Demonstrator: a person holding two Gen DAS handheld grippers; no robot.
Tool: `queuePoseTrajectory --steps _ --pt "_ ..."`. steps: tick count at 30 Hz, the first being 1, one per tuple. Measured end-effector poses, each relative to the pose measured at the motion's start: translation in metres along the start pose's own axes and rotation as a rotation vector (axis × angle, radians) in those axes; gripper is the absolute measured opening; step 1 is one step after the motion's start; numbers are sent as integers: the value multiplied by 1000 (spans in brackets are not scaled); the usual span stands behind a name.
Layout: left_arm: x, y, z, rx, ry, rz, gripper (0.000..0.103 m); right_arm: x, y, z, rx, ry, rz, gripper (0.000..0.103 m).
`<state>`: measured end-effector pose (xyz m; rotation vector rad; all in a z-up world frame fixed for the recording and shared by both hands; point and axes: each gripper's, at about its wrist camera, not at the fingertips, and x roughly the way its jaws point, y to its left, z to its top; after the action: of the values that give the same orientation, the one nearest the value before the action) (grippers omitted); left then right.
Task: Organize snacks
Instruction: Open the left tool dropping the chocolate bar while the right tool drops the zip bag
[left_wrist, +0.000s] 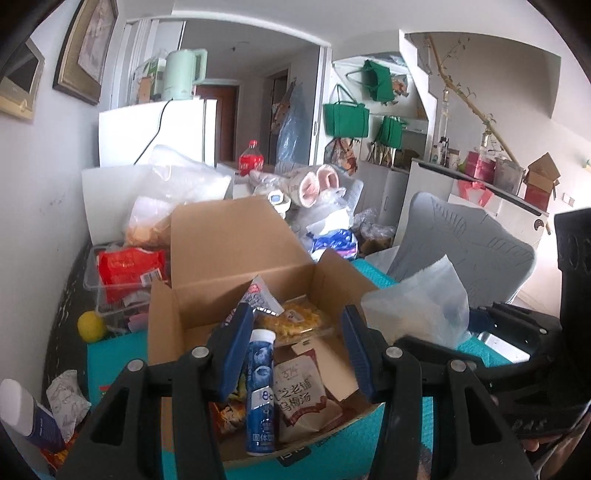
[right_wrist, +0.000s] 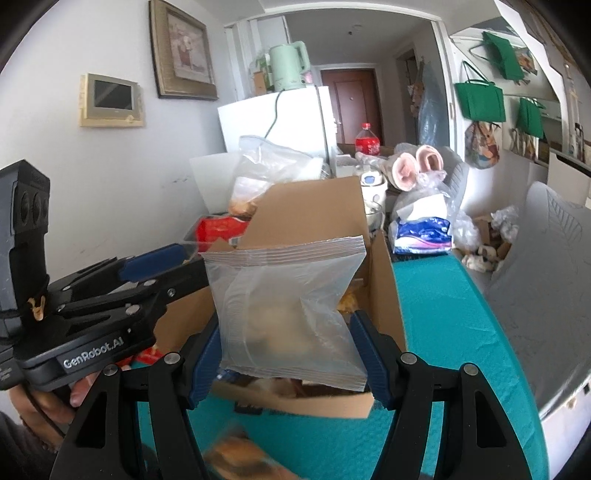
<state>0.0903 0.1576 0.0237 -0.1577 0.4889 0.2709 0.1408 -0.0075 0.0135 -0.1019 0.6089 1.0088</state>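
Observation:
An open cardboard box (left_wrist: 236, 240) stands on the teal table. It holds a blue tube (left_wrist: 260, 391), a white sachet (left_wrist: 303, 398), a yellow snack pack (left_wrist: 295, 321) and other packets. My left gripper (left_wrist: 295, 347) hangs open and empty over the box, jaws wide apart. My right gripper (right_wrist: 288, 354) is shut on a clear plastic snack bag (right_wrist: 288, 306), held above the box (right_wrist: 314, 210). That bag also shows in the left wrist view (left_wrist: 417, 310), right of the box. The left gripper appears in the right wrist view (right_wrist: 155, 262), at the box's left side.
A clear tub with a red packet (left_wrist: 129, 269) and a yellow lemon (left_wrist: 91, 325) sit left of the box. A patterned pouch (left_wrist: 66, 402) lies near the front left. Plastic bags, tissues (right_wrist: 421, 229) and a plush toy (right_wrist: 413, 166) crowd behind. A grey chair (right_wrist: 546, 280) stands right.

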Motion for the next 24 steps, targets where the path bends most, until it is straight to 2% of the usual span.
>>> queuePoseTrajectory --steps 13,21,22,24 --pt "27 15 -21 -12 110 60 49 42 -8 -8 7 88 18 67" --pt "29 24 -34 -21 158 130 49 65 -4 -10 -12 134 -9 68" --pt "27 25 -36 -22 164 141 49 67 -4 -11 -18 143 -22 69" --pt "25 27 -39 -31 181 153 49 68 -4 -13 -22 153 -29 82"
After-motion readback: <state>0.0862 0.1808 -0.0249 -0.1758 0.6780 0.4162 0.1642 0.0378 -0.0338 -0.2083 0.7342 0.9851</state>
